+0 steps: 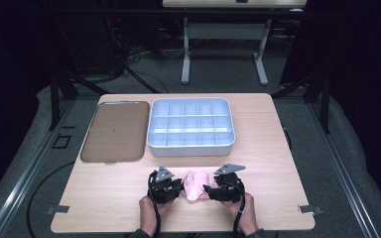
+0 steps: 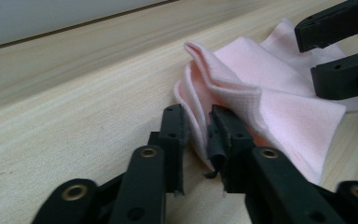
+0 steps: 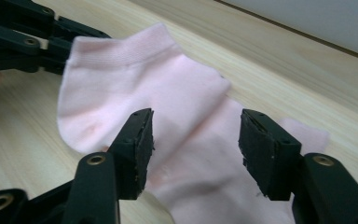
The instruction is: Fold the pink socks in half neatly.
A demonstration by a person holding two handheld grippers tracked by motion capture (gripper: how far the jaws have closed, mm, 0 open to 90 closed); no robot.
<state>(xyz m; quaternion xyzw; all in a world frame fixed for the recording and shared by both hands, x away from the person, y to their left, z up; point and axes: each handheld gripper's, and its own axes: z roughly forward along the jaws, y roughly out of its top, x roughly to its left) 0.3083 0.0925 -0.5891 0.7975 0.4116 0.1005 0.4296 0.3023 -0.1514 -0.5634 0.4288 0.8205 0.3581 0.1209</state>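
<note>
**Pink sock between two grippers at the table's near edge**

Nearest the high camera, two hands came up from the bottom edge, each holding a black two-jaw gripper. Between them lay the pale pink ankle sock (image 1: 195, 184), rumpled on the light wooden table (image 1: 278, 148), close to its near edge and in front of the divided tray.

At the sock's left end, the left gripper (image 1: 174, 189) had its jaws a narrow gap apart. In the left gripper view a folded edge of the sock sat in that gap; whether the pads pressed on it could not be told. At the other end, the right gripper (image 3: 193, 140) had its jaws well apart, astride the sock's flat fabric, the pads clear of it.

Farther back stood a white plastic tray (image 1: 191, 147) split into many small compartments. Just beside it, on its left, lay a flat brown rectangular tray (image 1: 114, 131).
</note>
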